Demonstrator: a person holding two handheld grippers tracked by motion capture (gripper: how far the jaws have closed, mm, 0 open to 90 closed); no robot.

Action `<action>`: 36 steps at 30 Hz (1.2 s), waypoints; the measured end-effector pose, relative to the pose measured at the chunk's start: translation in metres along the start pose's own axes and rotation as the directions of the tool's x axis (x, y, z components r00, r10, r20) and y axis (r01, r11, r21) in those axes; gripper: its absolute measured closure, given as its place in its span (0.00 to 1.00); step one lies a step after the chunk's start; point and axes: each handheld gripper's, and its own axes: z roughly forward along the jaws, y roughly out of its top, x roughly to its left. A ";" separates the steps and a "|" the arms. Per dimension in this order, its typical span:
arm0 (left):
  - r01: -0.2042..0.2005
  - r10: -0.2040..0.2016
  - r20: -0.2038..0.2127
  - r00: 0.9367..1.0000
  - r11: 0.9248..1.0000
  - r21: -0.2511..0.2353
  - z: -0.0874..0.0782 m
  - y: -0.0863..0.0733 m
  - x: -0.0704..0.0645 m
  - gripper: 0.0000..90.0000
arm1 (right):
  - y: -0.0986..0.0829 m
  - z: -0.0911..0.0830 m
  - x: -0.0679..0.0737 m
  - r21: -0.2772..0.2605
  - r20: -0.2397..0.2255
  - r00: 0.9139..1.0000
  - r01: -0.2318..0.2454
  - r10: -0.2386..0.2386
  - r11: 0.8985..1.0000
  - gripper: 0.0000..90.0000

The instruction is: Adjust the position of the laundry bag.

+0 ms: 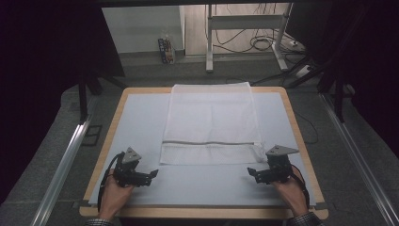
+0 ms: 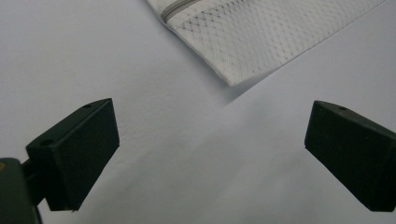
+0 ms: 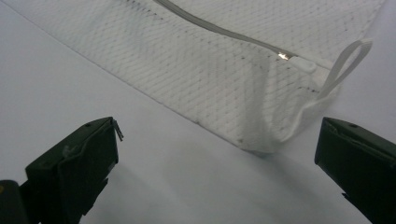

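One white mesh bag on table, left claw and right claw both spread apart, empty.

Left gripper and right gripper: black frames, blocky black jaws, each topped by a grey three-cornered plate, black cable trailing. Checked sleeve cuffs showed nearest the table's front edge.

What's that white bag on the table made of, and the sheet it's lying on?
The white bag looks like soft synthetic mesh: a fine netted weave shows through, with a grey zipper and a white fabric loop at one corner. The sheet beneath looks like smooth, matte, pale plastic or paper, I can't tell which, laid over a light wooden table edge.
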 end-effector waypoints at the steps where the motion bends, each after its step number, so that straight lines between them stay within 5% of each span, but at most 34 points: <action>1: 0.002 -0.002 0.004 1.000 1.000 -0.003 0.002 0.003 0.001 0.03 | 0.002 0.001 -0.002 -0.001 0.005 1.000 0.001 -0.001 1.000 0.00; 15: -0.017 0.017 -0.016 1.000 1.000 -0.019 0.015 0.017 0.007 0.10 | 0.010 0.003 -0.010 0.056 0.046 0.998 -0.054 0.052 0.997 0.04; 25: -0.009 0.008 -0.027 1.000 1.000 -0.024 0.031 0.030 0.016 0.17 | 0.020 0.000 -0.020 0.024 0.066 0.995 -0.082 0.081 0.996 0.33; 29: -0.017 0.016 -0.012 1.000 0.999 -0.029 0.036 0.036 0.017 0.21 | 0.024 0.004 -0.023 0.051 0.072 0.993 -0.093 0.090 0.994 0.38; 33: 0.018 -0.017 0.021 1.000 0.999 -0.049 0.039 0.045 0.021 0.30 | 0.035 0.001 -0.027 0.031 0.051 0.992 -0.114 0.112 0.993 0.40; 36: 0.035 -0.034 0.017 0.999 0.998 -0.059 0.042 0.050 0.024 0.36 | 0.044 0.005 -0.028 0.035 0.079 0.992 -0.102 0.099 0.994 0.41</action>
